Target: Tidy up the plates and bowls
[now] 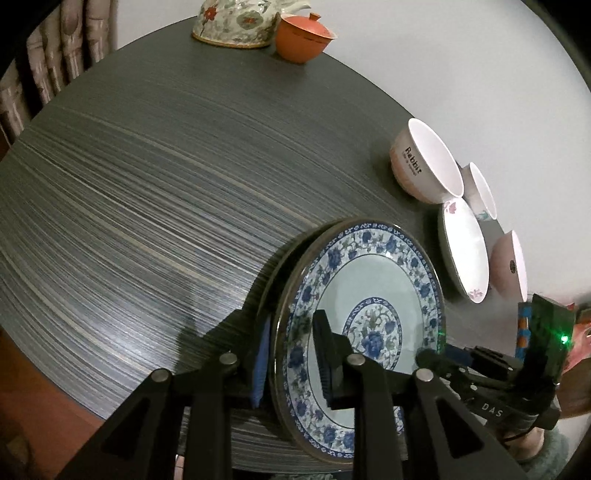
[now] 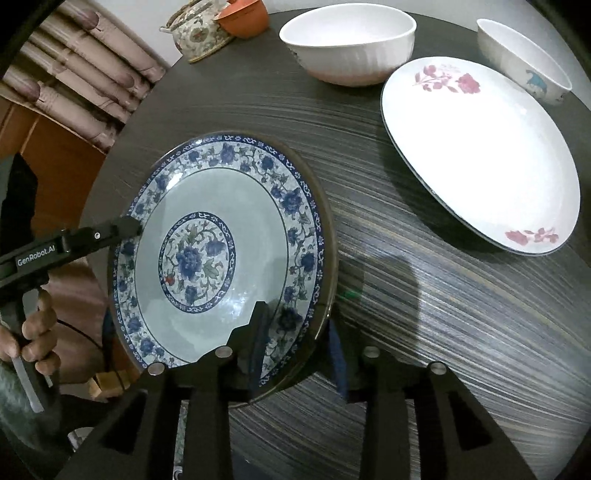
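1. Blue-and-white porcelain, the patterned plate (image 2: 221, 254) lies at the near edge of the dark striped table (image 2: 443, 314). Its rim sits between the jaws of both grippers.
2. I see the left gripper (image 1: 291, 354) straddling the rim on its side, one finger under the plate and one finger over the well. The gap is narrow; I judge it clamped on the rim.
3. I see the right gripper (image 2: 299, 354) straddling the rim at the near edge, one finger on the glazed face and one outside. Its jaws stand at a narrow gap, and I cannot tell whether the pads press on the rim.
4. Step in hand, as I judge it: the plate is held on two sides, either to be lifted or just set down.
5. White plate with red flowers (image 2: 480, 155) lies well apart to the right. I judge it the likely stacking partner.
6. Three bowls stand beyond: a large white bowl (image 2: 347, 44), a small bowl with a blue figure (image 2: 524, 62), and a pinkish bowl (image 1: 511, 266) visible only in the left view.
7. Next move calls for a level carry, rim kept clear of the flowered plate until centred over it.
8. Teapot (image 2: 195, 33) and orange lidded cup (image 2: 243, 18) stand at the far edge, outside the work.
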`<state>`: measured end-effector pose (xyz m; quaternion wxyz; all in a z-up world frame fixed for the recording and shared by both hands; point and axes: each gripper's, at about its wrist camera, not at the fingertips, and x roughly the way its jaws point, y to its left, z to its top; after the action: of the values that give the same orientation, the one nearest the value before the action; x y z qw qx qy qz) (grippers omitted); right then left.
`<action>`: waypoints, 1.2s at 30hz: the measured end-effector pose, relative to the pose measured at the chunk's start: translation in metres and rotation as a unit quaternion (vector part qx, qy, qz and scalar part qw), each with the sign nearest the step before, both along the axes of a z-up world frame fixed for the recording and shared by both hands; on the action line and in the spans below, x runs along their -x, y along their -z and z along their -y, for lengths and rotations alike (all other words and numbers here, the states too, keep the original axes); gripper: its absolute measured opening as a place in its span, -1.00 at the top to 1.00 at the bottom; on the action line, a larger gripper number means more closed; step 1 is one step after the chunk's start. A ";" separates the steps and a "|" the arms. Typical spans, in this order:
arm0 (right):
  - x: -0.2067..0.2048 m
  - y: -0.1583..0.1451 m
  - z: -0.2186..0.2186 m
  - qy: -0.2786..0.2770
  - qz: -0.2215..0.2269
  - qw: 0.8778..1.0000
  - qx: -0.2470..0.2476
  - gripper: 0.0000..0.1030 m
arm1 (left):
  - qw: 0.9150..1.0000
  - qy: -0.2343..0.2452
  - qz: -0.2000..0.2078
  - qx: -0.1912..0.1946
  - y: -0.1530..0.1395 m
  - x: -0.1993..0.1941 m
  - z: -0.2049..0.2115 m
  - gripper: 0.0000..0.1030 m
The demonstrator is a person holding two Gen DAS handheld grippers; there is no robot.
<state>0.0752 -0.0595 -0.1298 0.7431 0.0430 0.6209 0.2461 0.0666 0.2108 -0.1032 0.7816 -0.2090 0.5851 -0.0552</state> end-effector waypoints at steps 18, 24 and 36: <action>0.007 -0.001 0.002 0.020 -0.006 0.999 -0.028 0.34 | 0.998 -0.030 0.031 -0.050 -0.013 0.001 -0.003 0.51; 0.013 -0.017 0.022 0.038 0.039 0.998 -0.036 0.34 | 0.997 -0.015 0.047 -0.064 -0.023 0.001 0.013 0.50; -0.010 -0.030 0.133 0.199 0.144 0.969 -0.015 0.28 | 0.991 0.051 0.126 0.003 -0.041 -0.037 0.102 0.37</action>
<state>0.0855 -0.1923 -0.1002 0.8578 0.1410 0.4825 0.1068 0.1041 0.1090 -0.0622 0.8449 -0.1724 0.4913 -0.1225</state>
